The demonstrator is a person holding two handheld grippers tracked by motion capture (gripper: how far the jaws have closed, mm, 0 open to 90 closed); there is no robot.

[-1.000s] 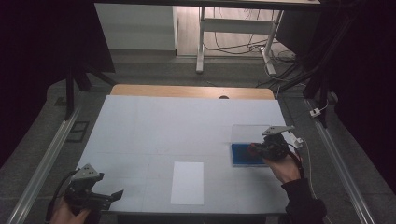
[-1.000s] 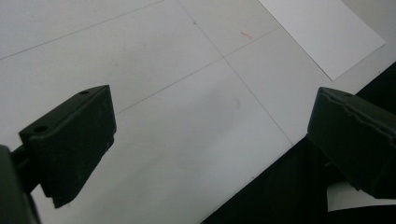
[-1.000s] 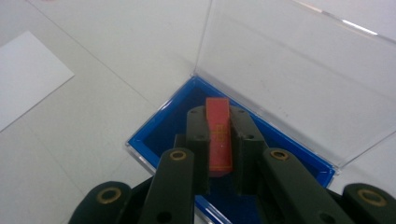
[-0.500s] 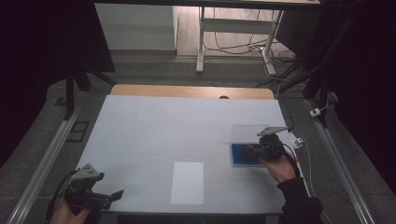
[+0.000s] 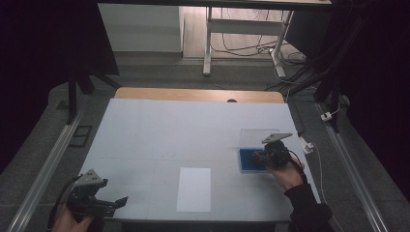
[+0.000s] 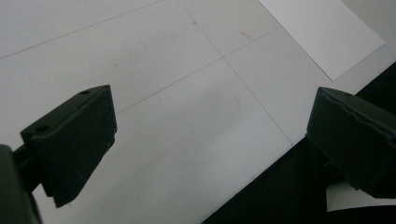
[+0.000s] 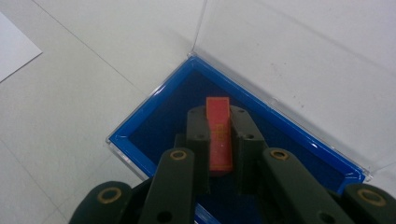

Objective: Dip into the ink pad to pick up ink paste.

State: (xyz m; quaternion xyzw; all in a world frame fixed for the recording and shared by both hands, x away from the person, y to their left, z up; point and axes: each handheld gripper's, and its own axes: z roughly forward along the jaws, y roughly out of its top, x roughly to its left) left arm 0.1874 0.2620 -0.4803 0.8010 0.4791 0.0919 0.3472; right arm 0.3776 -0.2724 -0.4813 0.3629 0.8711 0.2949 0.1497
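White table [image 5: 159,130], blue box [image 7: 154,121] near edge

No readable text, labels or nos. anywhere on table or items

High view: fixed above the near edge, facing forward and down over the whole worktop [image 5: 193,130]. Left gripper view: close, low over the near-left corner. Right gripper view: close, looking down into the blue box [image 7: 159,112]. Both gripper views share the white sheet [image 6: 322,32] with the high view.
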